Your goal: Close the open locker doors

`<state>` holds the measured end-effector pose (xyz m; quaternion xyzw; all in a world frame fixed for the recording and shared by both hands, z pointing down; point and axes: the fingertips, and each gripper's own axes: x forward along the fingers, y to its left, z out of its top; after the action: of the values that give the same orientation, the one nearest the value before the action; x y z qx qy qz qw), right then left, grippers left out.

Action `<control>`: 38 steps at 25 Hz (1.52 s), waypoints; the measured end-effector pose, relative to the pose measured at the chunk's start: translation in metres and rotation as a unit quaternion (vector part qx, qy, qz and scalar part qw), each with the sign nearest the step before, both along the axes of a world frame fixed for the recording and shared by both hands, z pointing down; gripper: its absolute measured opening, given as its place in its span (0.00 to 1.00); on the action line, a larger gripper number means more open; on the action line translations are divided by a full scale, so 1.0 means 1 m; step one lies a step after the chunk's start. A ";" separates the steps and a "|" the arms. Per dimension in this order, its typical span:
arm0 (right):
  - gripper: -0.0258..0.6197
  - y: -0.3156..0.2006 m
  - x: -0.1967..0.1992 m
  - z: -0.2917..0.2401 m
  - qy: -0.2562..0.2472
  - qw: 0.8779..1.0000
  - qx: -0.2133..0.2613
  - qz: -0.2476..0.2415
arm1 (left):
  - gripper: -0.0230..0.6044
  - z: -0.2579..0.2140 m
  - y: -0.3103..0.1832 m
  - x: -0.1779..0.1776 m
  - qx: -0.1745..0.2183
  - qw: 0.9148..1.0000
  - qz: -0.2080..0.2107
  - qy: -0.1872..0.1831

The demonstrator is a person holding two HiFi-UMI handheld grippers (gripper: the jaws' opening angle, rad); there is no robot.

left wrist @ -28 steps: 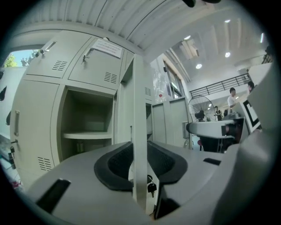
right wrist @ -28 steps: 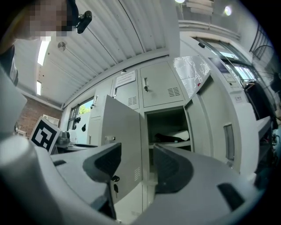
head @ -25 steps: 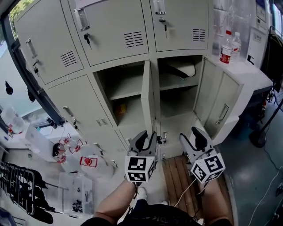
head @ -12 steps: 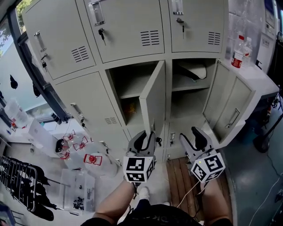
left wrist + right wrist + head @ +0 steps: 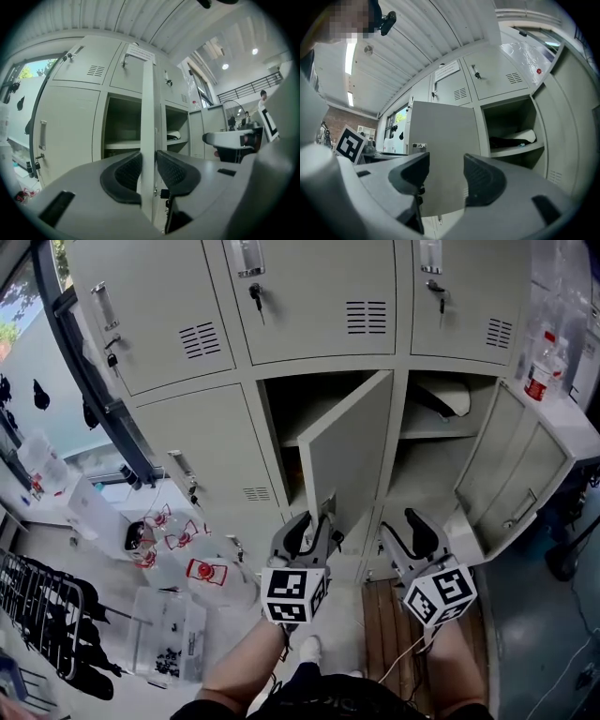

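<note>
Two grey locker doors stand open. The middle door (image 5: pixel 352 451) is swung partway out, and its free edge (image 5: pixel 148 117) runs between the jaws of my left gripper (image 5: pixel 312 526), low on the door. The pads (image 5: pixel 126 173) sit against that edge while the jaws are opening slightly. The right door (image 5: pixel 511 474) hangs wide open to the right. My right gripper (image 5: pixel 401 531) is open with nothing between its fingers, just right of the middle door; in the right gripper view it (image 5: pixel 446 171) faces that door's inner face (image 5: pixel 440 140).
Closed lockers fill the row above and the left side. A white item (image 5: pixel 457 401) lies on the right compartment's shelf. Bottles (image 5: pixel 541 371) stand on a cabinet at the right. Plastic bags and boxes (image 5: pixel 202 577) and a black rack (image 5: pixel 47 624) crowd the floor at the left.
The middle door has swung from edge-on to showing its broad face, its free edge moving with my left gripper. The right gripper has kept its place beside it.
</note>
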<state>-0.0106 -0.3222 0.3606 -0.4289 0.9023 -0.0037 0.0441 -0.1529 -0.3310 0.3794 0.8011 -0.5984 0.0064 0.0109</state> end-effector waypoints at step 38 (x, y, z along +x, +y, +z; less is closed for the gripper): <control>0.37 -0.110 -0.080 0.006 -0.007 1.000 -0.016 0.026 | 0.19 -0.003 -0.129 -0.107 0.023 0.998 -0.058 -0.018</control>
<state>-0.0905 -0.4326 0.3663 -0.4528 0.8903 -0.0201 0.0433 -0.2602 -0.4600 0.3763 0.7651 -0.6436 0.0070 -0.0179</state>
